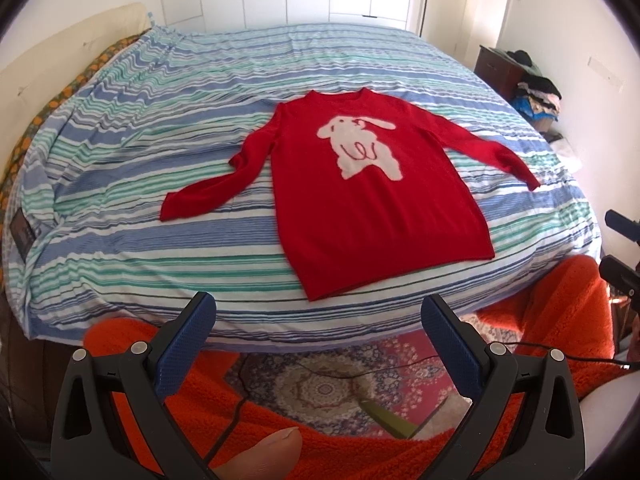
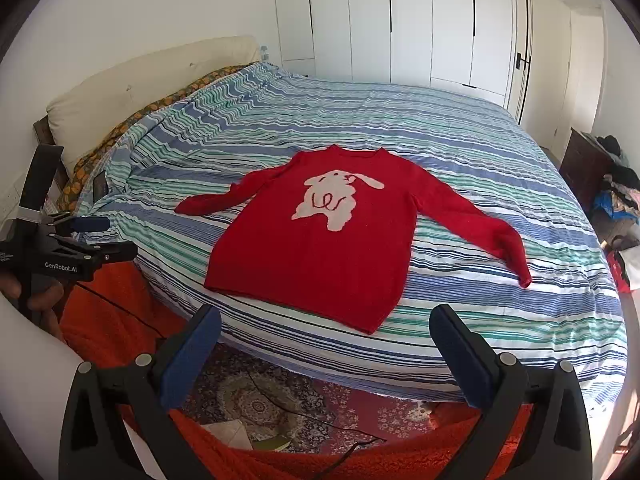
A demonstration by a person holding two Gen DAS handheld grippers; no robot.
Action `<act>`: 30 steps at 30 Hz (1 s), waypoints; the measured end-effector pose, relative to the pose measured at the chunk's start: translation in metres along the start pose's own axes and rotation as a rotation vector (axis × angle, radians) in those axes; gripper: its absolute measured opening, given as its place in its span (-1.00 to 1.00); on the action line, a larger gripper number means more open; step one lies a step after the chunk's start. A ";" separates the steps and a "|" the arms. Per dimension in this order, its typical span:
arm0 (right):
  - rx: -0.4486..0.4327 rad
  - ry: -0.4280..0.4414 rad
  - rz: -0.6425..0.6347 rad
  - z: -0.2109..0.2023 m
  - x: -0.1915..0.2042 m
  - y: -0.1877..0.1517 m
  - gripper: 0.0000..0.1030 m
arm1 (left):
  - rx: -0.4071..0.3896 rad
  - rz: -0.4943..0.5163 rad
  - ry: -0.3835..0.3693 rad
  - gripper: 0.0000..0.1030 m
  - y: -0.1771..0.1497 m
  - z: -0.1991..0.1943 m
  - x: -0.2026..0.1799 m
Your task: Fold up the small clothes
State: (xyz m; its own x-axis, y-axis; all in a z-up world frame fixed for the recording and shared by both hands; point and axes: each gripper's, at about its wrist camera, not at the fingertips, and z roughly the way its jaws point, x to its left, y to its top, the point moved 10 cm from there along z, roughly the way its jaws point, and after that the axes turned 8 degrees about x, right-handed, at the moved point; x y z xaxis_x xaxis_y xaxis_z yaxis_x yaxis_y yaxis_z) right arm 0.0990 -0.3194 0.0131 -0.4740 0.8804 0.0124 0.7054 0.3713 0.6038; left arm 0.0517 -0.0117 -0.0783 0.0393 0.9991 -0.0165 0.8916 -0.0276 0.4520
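A small red sweater (image 1: 360, 200) with a white rabbit on the front lies flat and face up on the striped bed (image 1: 140, 200), hem toward me, both sleeves spread out. It also shows in the right wrist view (image 2: 316, 248). My left gripper (image 1: 318, 312) is open and empty, held off the near edge of the bed below the hem. My right gripper (image 2: 324, 324) is open and empty, also short of the bed edge near the hem's right corner. The left gripper also shows at the left of the right wrist view (image 2: 80, 240).
A cream headboard (image 2: 140, 88) is at the bed's left. White wardrobes (image 2: 400, 20) line the far wall. A dark nightstand with piled clothes (image 2: 612, 192) stands at the right. A patterned rug (image 1: 328, 384) and cables lie on the floor below; orange fleece (image 1: 280, 440) covers my legs.
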 end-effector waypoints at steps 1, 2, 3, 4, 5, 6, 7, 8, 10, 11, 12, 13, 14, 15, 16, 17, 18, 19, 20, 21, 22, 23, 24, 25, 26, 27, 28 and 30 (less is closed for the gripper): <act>-0.003 0.003 -0.006 0.000 0.001 0.002 0.99 | -0.003 0.005 0.006 0.99 0.000 -0.001 -0.001; -0.005 0.006 -0.011 0.000 0.002 0.004 0.99 | -0.006 0.010 0.020 0.99 0.001 -0.001 0.000; -0.008 0.008 -0.015 0.001 0.002 0.006 0.99 | -0.006 0.015 0.035 0.99 0.001 0.000 0.000; -0.011 0.010 -0.018 0.001 0.002 0.008 0.99 | -0.003 0.021 0.047 0.99 0.001 0.001 0.001; -0.013 0.012 -0.019 0.001 0.003 0.009 0.99 | 0.003 0.025 0.052 0.99 0.001 0.003 0.001; -0.015 0.015 -0.017 0.001 0.003 0.009 0.99 | 0.013 0.024 0.044 0.99 -0.001 0.004 0.001; -0.015 0.016 -0.016 0.001 0.002 0.009 0.99 | 0.023 0.020 0.029 0.99 -0.002 0.005 -0.001; -0.013 0.017 -0.017 0.002 0.002 0.009 0.99 | 0.029 0.019 0.014 0.99 -0.003 0.006 -0.002; -0.010 0.017 -0.016 0.003 0.003 0.007 0.99 | 0.024 0.024 0.005 0.99 -0.003 0.004 -0.005; -0.008 0.018 -0.014 0.004 0.003 0.006 0.99 | 0.017 0.028 0.006 0.99 -0.002 0.003 -0.005; -0.004 0.019 -0.012 0.005 0.003 0.005 0.99 | 0.008 0.030 0.012 0.99 0.000 0.002 -0.005; -0.002 0.020 -0.011 0.005 0.003 0.005 0.99 | -0.002 0.029 0.022 0.99 0.002 0.001 -0.003; -0.003 0.019 -0.013 0.005 0.004 0.005 0.99 | -0.011 0.023 0.033 0.99 0.004 0.000 -0.001; -0.006 0.015 -0.017 0.005 0.005 0.005 0.99 | -0.019 0.012 0.040 0.99 0.006 0.000 0.001; -0.008 0.011 -0.020 0.004 0.006 0.006 0.99 | -0.022 -0.001 0.041 0.99 0.008 0.000 0.004; -0.011 0.007 -0.021 0.002 0.005 0.006 0.99 | -0.021 -0.014 0.041 0.99 0.009 0.001 0.006; -0.016 0.002 -0.019 0.001 0.005 0.006 0.99 | -0.018 -0.026 0.043 0.99 0.010 0.003 0.008; -0.018 -0.004 -0.017 0.000 0.004 0.006 0.99 | -0.013 -0.035 0.047 0.99 0.011 0.005 0.010; -0.020 -0.008 -0.014 0.000 0.003 0.005 0.99 | -0.006 -0.041 0.052 0.99 0.012 0.007 0.011; -0.024 -0.012 -0.010 -0.001 0.001 0.005 0.99 | -0.002 -0.044 0.058 0.99 0.012 0.008 0.011; -0.029 -0.016 -0.005 -0.001 0.000 0.004 0.99 | -0.001 -0.045 0.063 0.99 0.013 0.009 0.012; -0.033 -0.018 0.003 -0.002 -0.001 0.004 0.99 | -0.002 -0.045 0.067 0.99 0.014 0.009 0.012; -0.036 -0.018 0.010 -0.002 -0.003 0.004 0.99 | -0.003 -0.044 0.071 0.99 0.014 0.008 0.012; -0.037 -0.018 0.016 -0.002 -0.005 0.003 0.99 | -0.003 -0.041 0.077 0.99 0.014 0.008 0.011; -0.033 -0.020 0.022 -0.001 -0.006 0.002 0.99 | -0.003 -0.037 0.083 0.99 0.013 0.009 0.011; -0.027 -0.019 0.026 0.000 -0.007 0.001 0.99 | -0.003 -0.033 0.087 0.99 0.013 0.009 0.010; -0.022 -0.017 0.030 0.001 -0.007 0.001 0.99 | -0.001 -0.029 0.090 0.99 0.012 0.010 0.010; -0.017 -0.015 0.032 0.003 -0.008 0.001 0.99 | 0.004 -0.021 0.097 0.99 0.011 0.012 0.009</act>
State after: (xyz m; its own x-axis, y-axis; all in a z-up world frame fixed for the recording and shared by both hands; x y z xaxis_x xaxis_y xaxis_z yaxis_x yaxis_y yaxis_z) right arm 0.1053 -0.3256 0.0115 -0.4434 0.8961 0.0194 0.7108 0.3383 0.6167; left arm 0.0676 -0.0037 -0.0840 -0.0229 0.9979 0.0610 0.8937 -0.0070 0.4487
